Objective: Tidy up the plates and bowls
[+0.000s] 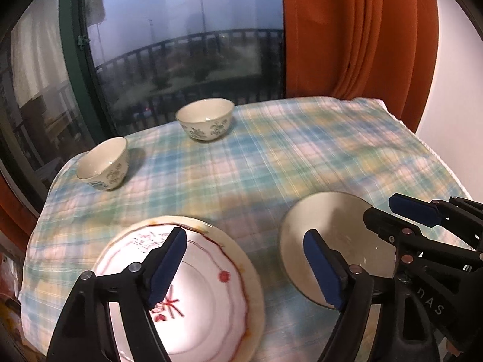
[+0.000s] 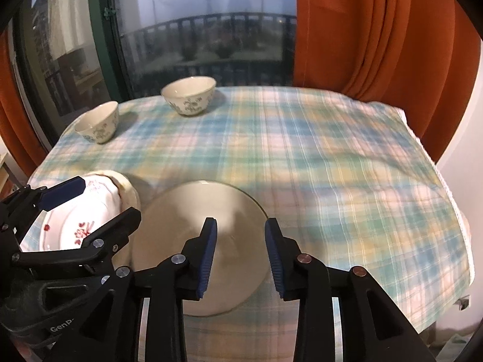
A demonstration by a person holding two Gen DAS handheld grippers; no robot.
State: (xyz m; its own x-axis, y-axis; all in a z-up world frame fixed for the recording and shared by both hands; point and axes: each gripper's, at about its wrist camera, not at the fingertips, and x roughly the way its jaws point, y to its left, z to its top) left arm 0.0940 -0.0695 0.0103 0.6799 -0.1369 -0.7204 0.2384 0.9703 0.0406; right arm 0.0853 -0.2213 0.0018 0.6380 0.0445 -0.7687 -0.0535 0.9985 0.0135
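Note:
A white plate with red flowers [image 1: 208, 295] lies stacked on a cream plate [image 1: 243, 252] at the near left of the table. My left gripper [image 1: 245, 268] hangs over it, open wide, with nothing between its pads. To the right lies a plain cream plate [image 1: 341, 229] [image 2: 187, 226]. My right gripper [image 2: 242, 256] is just above that plate's near right rim, open by a narrow gap, its pads clear of the rim. Two cream bowls with dark flower prints stand at the far left, one [image 1: 205, 119] [image 2: 188, 95] further back than the other [image 1: 104, 163] [image 2: 98, 125].
A plaid cloth [image 1: 286, 157] [image 2: 332, 166] covers the table. Behind it are a dark window with a green frame [image 1: 72, 69] and an orange curtain [image 1: 356, 30]. The table's right edge [image 2: 452, 205] drops off near a white wall.

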